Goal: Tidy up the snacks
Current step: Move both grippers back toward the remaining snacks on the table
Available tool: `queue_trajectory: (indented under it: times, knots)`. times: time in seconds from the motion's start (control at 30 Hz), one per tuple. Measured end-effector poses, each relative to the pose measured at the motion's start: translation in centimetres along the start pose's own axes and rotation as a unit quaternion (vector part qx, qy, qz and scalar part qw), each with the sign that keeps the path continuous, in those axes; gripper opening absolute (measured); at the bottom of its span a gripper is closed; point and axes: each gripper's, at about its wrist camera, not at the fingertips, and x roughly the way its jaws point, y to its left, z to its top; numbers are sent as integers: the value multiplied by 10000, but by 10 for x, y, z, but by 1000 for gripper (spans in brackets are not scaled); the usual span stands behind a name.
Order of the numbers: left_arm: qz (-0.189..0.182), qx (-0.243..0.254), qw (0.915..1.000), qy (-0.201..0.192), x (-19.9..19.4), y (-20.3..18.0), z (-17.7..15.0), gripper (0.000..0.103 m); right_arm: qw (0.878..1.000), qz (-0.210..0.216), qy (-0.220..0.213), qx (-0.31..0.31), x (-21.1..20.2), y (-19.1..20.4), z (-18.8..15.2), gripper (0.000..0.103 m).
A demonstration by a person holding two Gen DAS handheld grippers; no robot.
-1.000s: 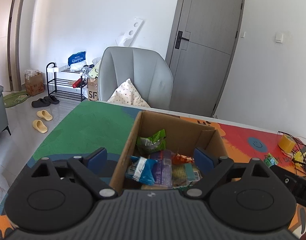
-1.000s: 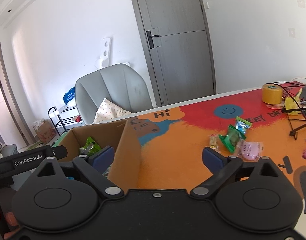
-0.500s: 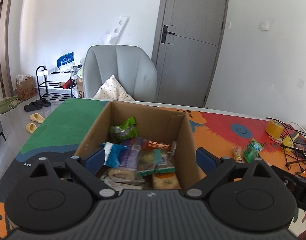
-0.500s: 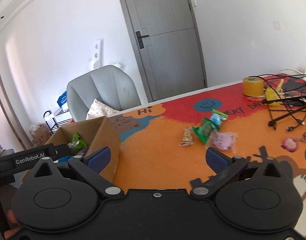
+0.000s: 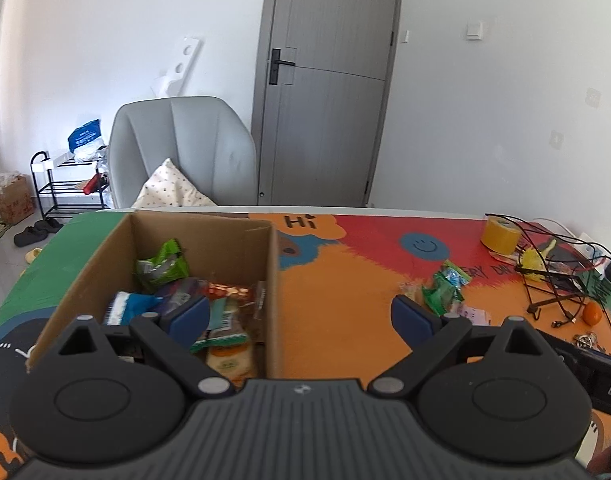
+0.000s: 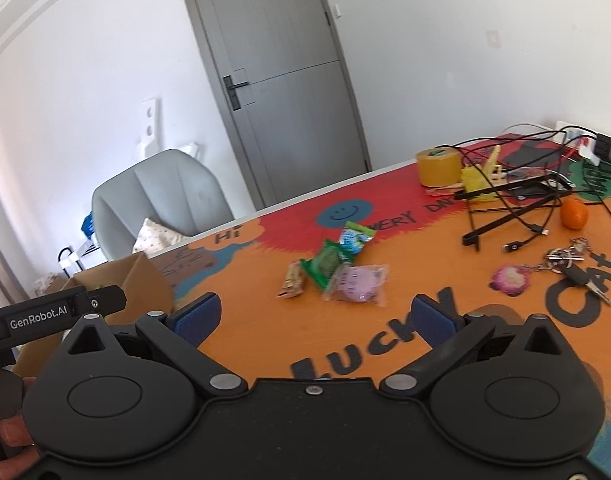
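Both tongs stand wide open and empty above the painted bench (image 6: 265,336) as the sorting goes on. The right tongs (image 6: 313,318) have just been opening to full spread with nothing between the pads, and they face a small cluster of loose snacks — a green packet (image 6: 325,266), a pink packet (image 6: 359,286), a blue-and-white packet (image 6: 355,237) and a slim bar (image 6: 293,279) — lying close together in the open, likely the next pick. The left tongs (image 5: 299,314) hang over the right wall of the cardboard box (image 5: 271,280), where the gathered snacks (image 5: 185,292) are already heaped.
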Motion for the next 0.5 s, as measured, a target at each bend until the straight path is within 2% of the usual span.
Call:
queue_trajectory:
  times: [0.2,0.5]
  knots:
    - [-206,118,9996,127,14,-19,0,96,9999,-120,33,72,8,-14,2,103]
    - [-275,294,9989,227,38,-43,3,96,9997,-233,82,84,24,-27,10,102]
